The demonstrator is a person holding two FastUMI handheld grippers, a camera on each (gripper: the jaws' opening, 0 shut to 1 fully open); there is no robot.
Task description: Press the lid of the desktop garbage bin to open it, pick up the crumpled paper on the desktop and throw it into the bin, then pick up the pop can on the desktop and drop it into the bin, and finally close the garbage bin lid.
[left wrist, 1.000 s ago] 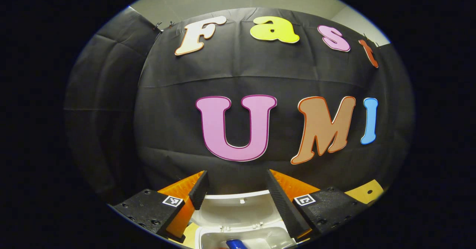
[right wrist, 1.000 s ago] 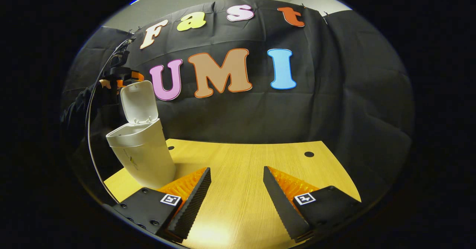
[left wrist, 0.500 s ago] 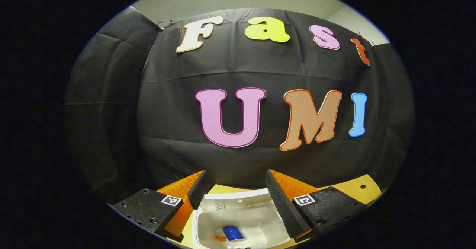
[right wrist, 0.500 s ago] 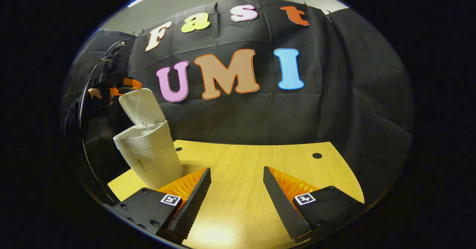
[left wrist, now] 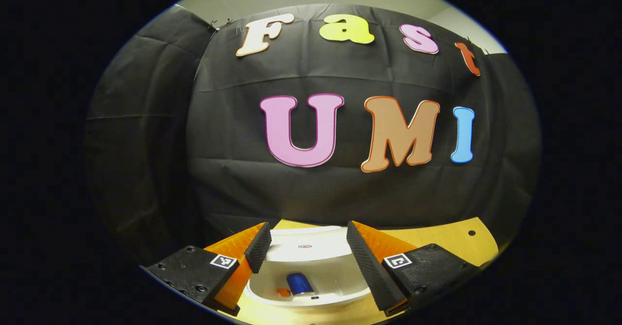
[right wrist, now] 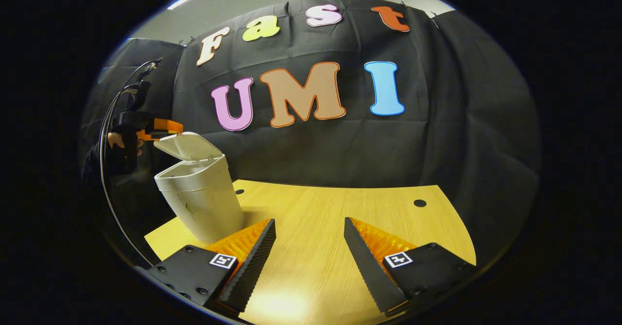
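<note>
I see my left gripper point(left wrist: 303, 247) spread wide, gripping nothing, above the half-lowered lid point(right wrist: 187, 145) of the garbage bin point(right wrist: 201, 201), which stands near the desk's point(right wrist: 340, 218) left edge; whether a finger touches the lid I cannot tell. The pop can point(left wrist: 300, 283) lies inside. My right gripper point(right wrist: 308, 262) hangs wide open over bare desk.

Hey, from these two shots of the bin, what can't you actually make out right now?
- Crumpled paper: left gripper view, bin interior partly hidden by lid; beside the pop can there is just an orange scrap.
- Left gripper: right gripper view, too small to judge contact with lid.
</note>
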